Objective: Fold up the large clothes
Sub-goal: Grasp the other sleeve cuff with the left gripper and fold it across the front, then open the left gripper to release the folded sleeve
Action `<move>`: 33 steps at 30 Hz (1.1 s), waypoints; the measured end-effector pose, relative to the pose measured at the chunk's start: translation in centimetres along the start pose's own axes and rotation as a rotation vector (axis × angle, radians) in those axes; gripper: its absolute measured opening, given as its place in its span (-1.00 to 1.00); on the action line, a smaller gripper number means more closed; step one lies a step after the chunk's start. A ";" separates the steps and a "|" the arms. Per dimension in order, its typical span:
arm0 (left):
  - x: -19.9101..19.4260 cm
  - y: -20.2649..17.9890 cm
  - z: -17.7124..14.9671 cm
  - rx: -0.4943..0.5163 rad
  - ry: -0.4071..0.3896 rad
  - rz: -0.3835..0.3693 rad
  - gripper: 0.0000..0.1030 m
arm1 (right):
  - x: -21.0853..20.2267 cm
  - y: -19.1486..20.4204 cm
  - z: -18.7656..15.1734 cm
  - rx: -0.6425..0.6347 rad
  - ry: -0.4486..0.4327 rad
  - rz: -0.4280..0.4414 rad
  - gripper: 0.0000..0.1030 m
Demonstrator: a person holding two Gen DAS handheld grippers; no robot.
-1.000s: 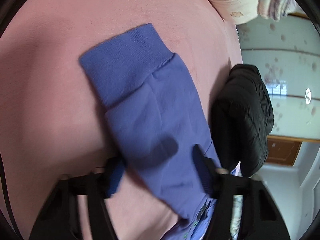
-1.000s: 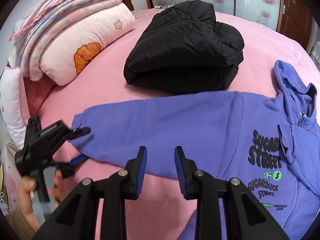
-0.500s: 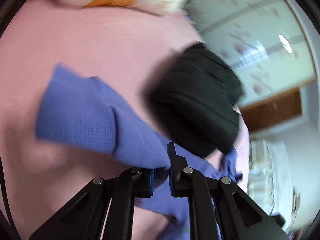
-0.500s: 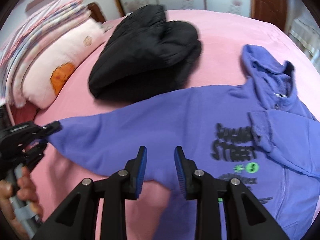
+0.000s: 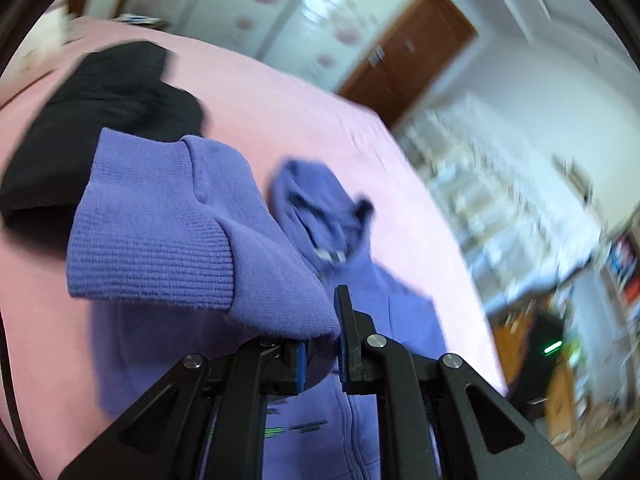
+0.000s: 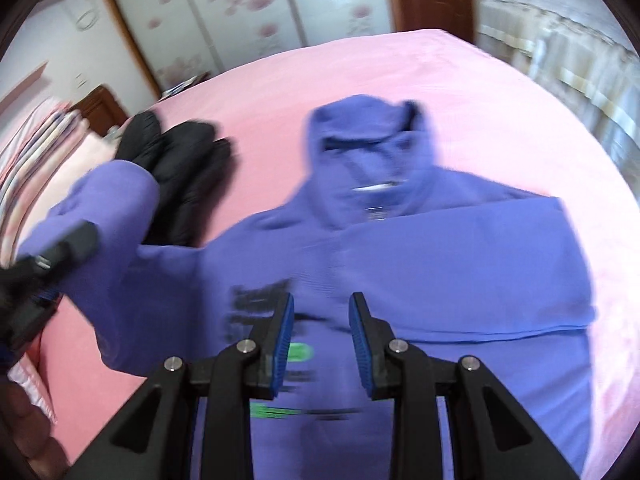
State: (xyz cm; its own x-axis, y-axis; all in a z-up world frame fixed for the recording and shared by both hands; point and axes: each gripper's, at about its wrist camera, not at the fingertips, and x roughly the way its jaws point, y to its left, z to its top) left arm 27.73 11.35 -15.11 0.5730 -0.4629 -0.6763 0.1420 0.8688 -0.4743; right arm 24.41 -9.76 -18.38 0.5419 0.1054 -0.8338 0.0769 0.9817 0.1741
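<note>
- Two garments lie on the pink bed (image 6: pixel 400 72): a purple hoodie (image 6: pixel 460 264) spread at the centre of the right wrist frame, hood toward the top, and a black jacket (image 6: pixel 180 168) at the upper left of it.
- Left gripper (image 5: pixel 322 344): its jaws are closed tight on the ribbed sleeve cuff (image 5: pixel 156 240), which it holds raised above the hoodie body.
- Right gripper (image 6: pixel 322 340): the jaws stand partly apart at the lower centre, above the printed chest, with nothing pressed between them.
- One sleeve is folded across the chest, at the right of the frame.
- Both views are blurred.
</note>
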 end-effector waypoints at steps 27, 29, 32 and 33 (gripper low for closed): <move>1.6 3.1 -11.3 -0.118 0.141 0.426 -0.39 | 6.7 -9.7 1.1 0.014 0.205 0.248 -0.44; 0.8 5.2 -11.8 -0.161 0.132 0.474 -0.39 | 9.1 -9.6 1.0 0.041 0.250 0.254 -0.44; 0.5 7.6 -12.2 -0.208 0.112 0.512 -0.39 | 10.6 -9.5 0.8 0.065 0.276 0.249 -0.44; 0.4 8.1 -12.3 -0.219 0.107 0.518 -0.39 | 11.5 -9.5 0.5 0.093 0.292 0.251 -0.44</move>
State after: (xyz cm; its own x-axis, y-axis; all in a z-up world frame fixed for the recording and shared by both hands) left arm 19.20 16.01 -26.13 0.4364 -0.0121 -0.8997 -0.3128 0.9355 -0.1642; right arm 30.35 -18.00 -29.36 0.2934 0.3941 -0.8710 0.0550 0.9026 0.4269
